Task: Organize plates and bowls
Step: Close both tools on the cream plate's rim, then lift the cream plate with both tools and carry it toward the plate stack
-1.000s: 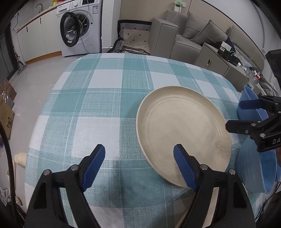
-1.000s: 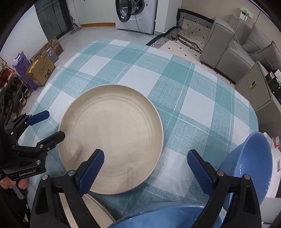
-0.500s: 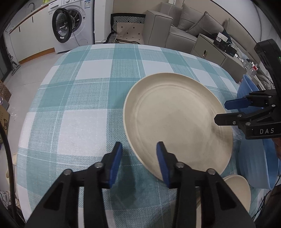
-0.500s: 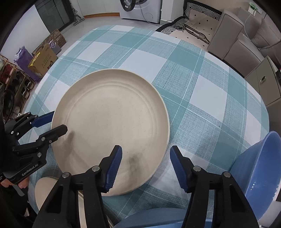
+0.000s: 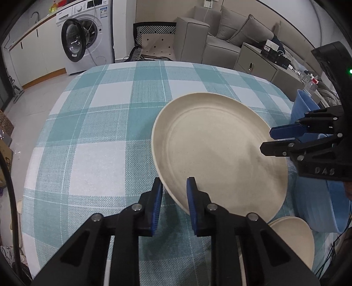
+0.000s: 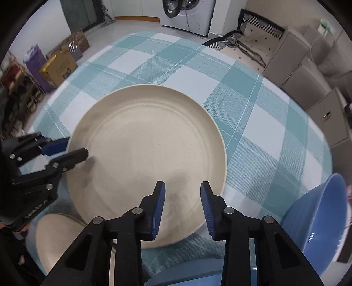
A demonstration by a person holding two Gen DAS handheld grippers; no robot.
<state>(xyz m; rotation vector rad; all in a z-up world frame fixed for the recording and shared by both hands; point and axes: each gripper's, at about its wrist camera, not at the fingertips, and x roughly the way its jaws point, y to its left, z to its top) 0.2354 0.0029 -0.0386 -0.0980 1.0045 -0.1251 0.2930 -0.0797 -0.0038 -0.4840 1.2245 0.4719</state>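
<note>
Beige plate [image 5: 217, 151] (round) slightly tilted

A home was shown, an open living area joined to a utility corner. A front-loading washing machine [image 5: 84, 41] with its round door hanging open was set beside white cabinets with a faucet [image 5: 35, 15] above them. A grey sofa [image 5: 222, 41] with cushions was placed along the far wall, and a patterned mat [image 5: 154, 41] was laid on the floor beside it. A low grey cabinet [image 5: 259, 63] with small electronics on top was seen near the sofa. A surface covered with a teal and white checked tablecloth [image 5: 110, 132] filled the middle. Cardboard boxes [image 6: 59, 66] and a purple bag [image 6: 36, 59] were stacked on the pale tiled floor.
</note>
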